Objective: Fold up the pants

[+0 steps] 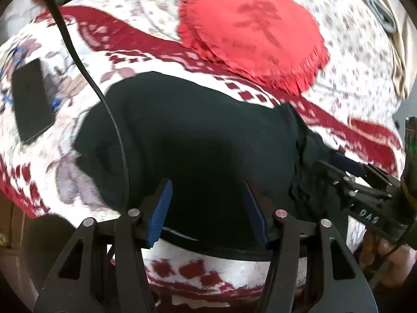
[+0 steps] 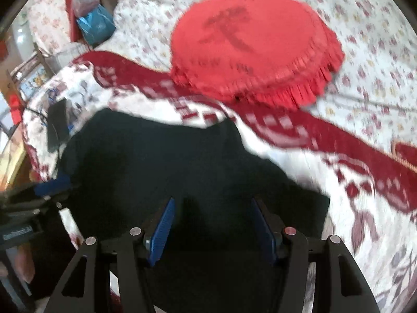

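Black pants (image 1: pixel 198 140) lie bunched in a folded heap on the red-and-white patterned blanket (image 1: pixel 78 99); they also fill the middle of the right wrist view (image 2: pixel 166 161). My left gripper (image 1: pixel 208 195) is open, its blue pads (image 1: pixel 163 208) spread over the near edge of the pants. My right gripper (image 2: pixel 212 216) is open over the pants' near right part. It shows from the side in the left wrist view (image 1: pixel 346 167), at the pants' right end. My left gripper shows at the left edge of the right wrist view (image 2: pixel 52 185).
A round red fringed cushion (image 1: pixel 250 34) lies beyond the pants on a floral sheet (image 1: pixel 351 52). A black flat device (image 1: pixel 31 99) lies left of the pants, with a black cable (image 1: pixel 78 60) across them. Bags (image 2: pixel 93 20) stand at the far left.
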Demonstrator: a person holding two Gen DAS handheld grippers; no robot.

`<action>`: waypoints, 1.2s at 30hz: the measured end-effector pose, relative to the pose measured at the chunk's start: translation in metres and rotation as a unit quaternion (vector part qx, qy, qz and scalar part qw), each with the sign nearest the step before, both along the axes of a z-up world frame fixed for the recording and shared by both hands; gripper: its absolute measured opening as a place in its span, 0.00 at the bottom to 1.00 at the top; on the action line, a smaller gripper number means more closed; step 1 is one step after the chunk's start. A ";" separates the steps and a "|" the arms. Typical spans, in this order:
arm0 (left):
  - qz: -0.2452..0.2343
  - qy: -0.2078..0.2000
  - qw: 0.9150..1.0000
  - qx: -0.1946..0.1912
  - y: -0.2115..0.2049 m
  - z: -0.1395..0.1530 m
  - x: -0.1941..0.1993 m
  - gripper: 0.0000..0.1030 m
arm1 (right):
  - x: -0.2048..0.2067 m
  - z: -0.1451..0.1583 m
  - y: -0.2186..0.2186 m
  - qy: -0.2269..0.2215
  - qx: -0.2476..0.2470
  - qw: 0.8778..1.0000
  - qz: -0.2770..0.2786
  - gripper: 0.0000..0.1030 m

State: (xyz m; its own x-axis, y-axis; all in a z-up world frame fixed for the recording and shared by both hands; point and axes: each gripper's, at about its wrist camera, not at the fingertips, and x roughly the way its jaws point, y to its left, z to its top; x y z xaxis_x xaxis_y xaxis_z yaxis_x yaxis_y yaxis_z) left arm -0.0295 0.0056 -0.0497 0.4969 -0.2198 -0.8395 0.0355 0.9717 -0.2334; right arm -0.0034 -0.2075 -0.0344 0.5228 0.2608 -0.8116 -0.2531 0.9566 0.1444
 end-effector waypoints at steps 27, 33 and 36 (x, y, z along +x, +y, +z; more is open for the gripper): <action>0.133 0.051 0.983 -0.120 0.101 -0.039 0.002 0.76 | 0.129 -0.001 0.178 0.029 0.063 0.983 0.170 0.71; 0.124 0.045 0.983 -0.127 0.093 -0.042 0.008 0.94 | 0.151 -0.025 0.203 0.067 0.070 0.978 0.183 0.72; 0.118 0.048 0.986 -0.108 0.088 -0.040 0.010 0.94 | 0.158 -0.040 0.205 0.101 0.126 0.973 0.166 0.73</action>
State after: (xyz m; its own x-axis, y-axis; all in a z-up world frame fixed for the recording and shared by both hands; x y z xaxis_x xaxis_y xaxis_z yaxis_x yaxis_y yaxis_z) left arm -0.0195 0.0932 -0.0896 0.4759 -0.2870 -0.8314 -0.2172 0.8776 -0.4273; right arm 0.1542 -0.0026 -0.0749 0.2130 0.5926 -0.7768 -0.4842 0.7546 0.4429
